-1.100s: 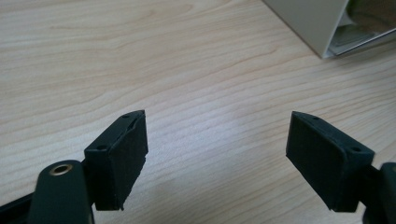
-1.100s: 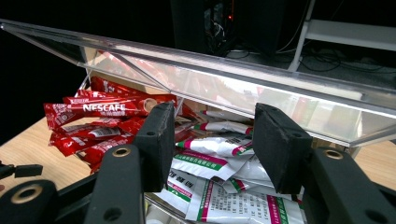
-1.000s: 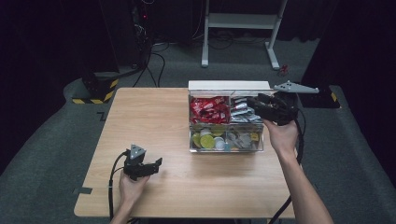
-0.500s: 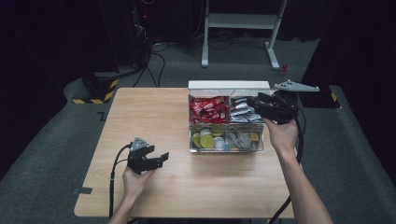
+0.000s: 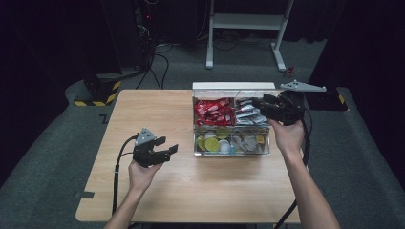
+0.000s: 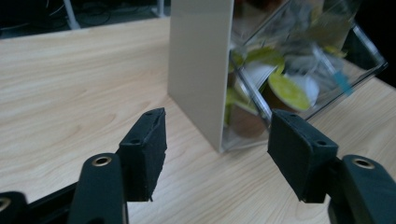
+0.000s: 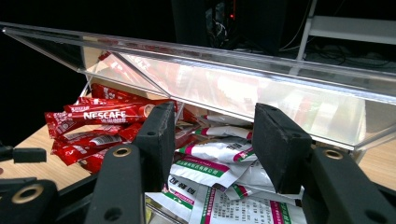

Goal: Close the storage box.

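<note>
My wooden table (image 5: 143, 109) stands on grey carpet (image 5: 47, 191) in a dark room. Beyond it I see a white metal frame (image 5: 248, 21), black cables (image 5: 157, 62) across the floor, and a yellow-black striped base (image 5: 102, 93).

black tongs (image 5: 168, 149) with brass-ringed screws, black cables, grey three-cornered plates

I see a clear plastic box (image 5: 232, 125) at the far right part of the wooden table. It has four compartments and its lid stands open at the back. The far left compartment holds red sachets (image 5: 212, 112), the far right one white sachets (image 5: 249, 112) with green and pink print. The near compartments hold round capsules (image 5: 212, 142), yellow-green and white; the near right ones I cannot tell well.
</note>
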`<control>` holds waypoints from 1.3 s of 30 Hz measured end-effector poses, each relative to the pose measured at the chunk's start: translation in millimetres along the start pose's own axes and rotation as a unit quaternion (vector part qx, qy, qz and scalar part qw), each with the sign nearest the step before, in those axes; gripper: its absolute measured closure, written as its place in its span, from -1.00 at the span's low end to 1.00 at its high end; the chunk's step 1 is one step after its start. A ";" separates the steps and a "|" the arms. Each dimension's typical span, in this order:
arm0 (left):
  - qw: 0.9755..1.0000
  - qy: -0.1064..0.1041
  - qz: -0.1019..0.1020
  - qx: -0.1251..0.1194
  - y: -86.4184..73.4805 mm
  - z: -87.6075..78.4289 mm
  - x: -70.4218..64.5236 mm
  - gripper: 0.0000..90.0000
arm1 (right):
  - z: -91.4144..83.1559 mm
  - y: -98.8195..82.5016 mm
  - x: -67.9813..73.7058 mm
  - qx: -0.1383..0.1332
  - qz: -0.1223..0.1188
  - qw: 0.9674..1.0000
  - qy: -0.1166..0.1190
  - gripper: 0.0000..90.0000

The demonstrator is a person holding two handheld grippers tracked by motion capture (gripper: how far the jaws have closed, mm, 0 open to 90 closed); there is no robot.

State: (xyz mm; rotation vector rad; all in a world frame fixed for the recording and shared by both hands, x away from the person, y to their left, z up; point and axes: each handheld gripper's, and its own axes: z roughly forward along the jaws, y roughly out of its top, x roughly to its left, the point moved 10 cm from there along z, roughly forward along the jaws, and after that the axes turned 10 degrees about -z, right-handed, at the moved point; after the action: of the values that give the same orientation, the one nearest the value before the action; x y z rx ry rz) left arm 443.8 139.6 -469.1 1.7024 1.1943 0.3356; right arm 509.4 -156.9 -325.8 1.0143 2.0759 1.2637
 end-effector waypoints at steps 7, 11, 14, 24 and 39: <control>0.999 -0.017 0.030 -0.023 21.9 -5.6 -16.8 -0.10 | 1.1 0.1 -0.3 -0.002 0.001 1.000 -0.001 0.09; 0.999 -0.026 0.026 -0.022 33.0 -5.4 -24.8 -0.16 | 1.0 -0.3 -0.1 -0.003 0.004 1.000 0.002 0.09; 0.999 -0.037 0.017 -0.027 44.0 -5.4 -32.3 -0.13 | 1.0 -0.8 0.1 -0.006 0.003 1.000 0.001 0.09; 0.997 -0.052 0.041 -0.042 81.9 -2.4 -58.2 -0.09 | 1.2 -0.5 0.4 -0.003 0.005 1.000 0.000 0.07; 0.996 -0.061 0.055 -0.023 104.3 13.5 -73.4 -0.02 | 1.0 -0.5 0.3 -0.004 0.009 1.000 0.003 0.07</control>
State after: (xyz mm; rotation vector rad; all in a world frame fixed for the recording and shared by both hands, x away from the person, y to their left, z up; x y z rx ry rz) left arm 475.9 68.6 -367.3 1.7269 1.0004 0.3183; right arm 509.8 -156.3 -326.7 1.0293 2.0690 1.2857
